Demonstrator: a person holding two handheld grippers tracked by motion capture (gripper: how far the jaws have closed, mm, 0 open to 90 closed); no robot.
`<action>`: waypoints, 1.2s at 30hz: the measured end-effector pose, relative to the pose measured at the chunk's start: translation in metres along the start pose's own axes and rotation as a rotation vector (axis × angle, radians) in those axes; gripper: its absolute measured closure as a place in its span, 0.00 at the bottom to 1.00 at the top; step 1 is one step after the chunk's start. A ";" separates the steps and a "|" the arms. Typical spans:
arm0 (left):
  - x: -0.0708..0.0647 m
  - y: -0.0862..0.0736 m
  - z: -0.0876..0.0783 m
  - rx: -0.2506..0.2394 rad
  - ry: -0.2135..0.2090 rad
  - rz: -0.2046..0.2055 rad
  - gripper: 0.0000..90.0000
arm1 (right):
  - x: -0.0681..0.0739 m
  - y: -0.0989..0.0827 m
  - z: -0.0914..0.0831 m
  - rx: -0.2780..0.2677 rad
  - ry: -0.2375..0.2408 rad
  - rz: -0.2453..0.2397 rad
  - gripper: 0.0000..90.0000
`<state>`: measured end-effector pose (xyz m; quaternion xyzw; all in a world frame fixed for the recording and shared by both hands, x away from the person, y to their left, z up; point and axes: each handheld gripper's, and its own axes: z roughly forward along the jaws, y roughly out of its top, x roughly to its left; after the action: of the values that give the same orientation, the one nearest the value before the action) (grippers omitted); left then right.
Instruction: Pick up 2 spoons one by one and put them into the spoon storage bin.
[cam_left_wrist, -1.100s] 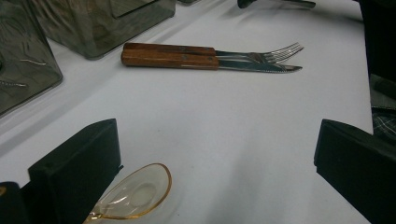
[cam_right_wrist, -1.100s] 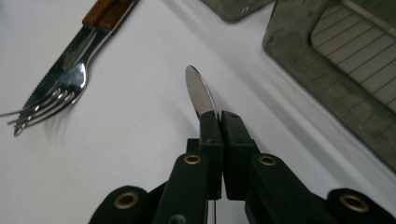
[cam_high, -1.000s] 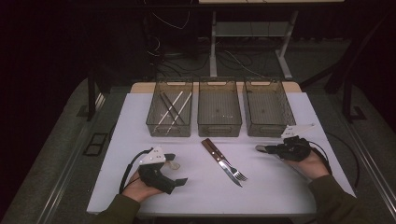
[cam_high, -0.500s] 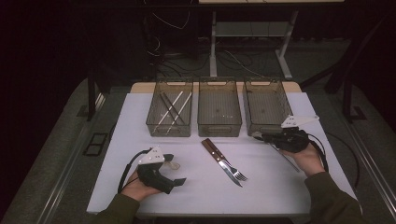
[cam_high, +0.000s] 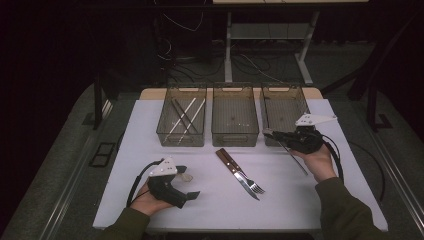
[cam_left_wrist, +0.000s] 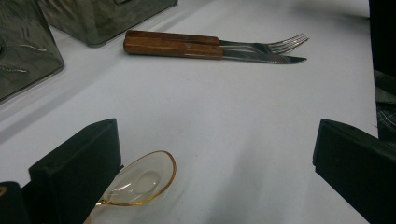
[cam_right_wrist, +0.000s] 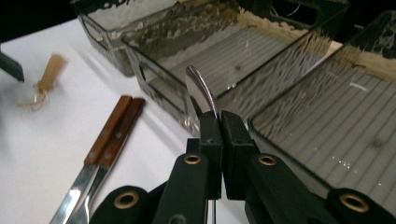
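**Ana:** Is any writing, brand or label legible?

**Ben:** None that can be read. The white worktop (cam_high: 150, 125) carries three clear plastic bins in a row at its far side, all unmarked.

**Ana:** What does the right gripper (cam_high: 274, 134) hold?

**Ben:** Its jaws are pressed narrow on a metal spoon (cam_right_wrist: 201, 91). In the right gripper view the spoon's bowl sticks up just past the jaw tips, in front of the near wall of the middle bin (cam_high: 235, 135). From the high view, the handle trails back under the hand, slanting down toward the worktop, and the gripper hovers by the near left corner of the right bin (cam_high: 282, 90).

**Ana:** And the left gripper (cam_high: 189, 186)?

**Ben:** It rests near the worktop's front edge with its jaws wide apart, gripping nothing. A clear amber plastic spoon (cam_left_wrist: 137, 179) lies just beside its left jaw.

**Ana:** Anything else?

**Ben:** A wooden-handled knife (cam_left_wrist: 210, 52) and fork (cam_left_wrist: 261, 45) lie side by side, touching, in the middle. The left bin (cam_high: 165, 132) holds long thin utensils.
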<state>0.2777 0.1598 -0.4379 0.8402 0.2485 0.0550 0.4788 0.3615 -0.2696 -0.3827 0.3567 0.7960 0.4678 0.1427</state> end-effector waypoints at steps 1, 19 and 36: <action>0.000 0.000 0.000 0.000 0.000 0.000 0.00 | 0.001 0.002 0.001 -0.005 0.000 0.004 0.98; -0.001 0.001 0.001 -0.008 -0.003 -0.004 0.00 | 0.004 0.045 0.031 -0.049 -0.027 0.008 0.98; -0.001 0.002 0.000 -0.017 0.004 -0.011 0.00 | -0.005 0.083 0.066 -0.073 -0.065 0.049 0.98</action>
<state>0.2774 0.1579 -0.4362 0.8347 0.2536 0.0562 0.4856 0.4379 -0.2055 -0.3473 0.3856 0.7643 0.4881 0.1701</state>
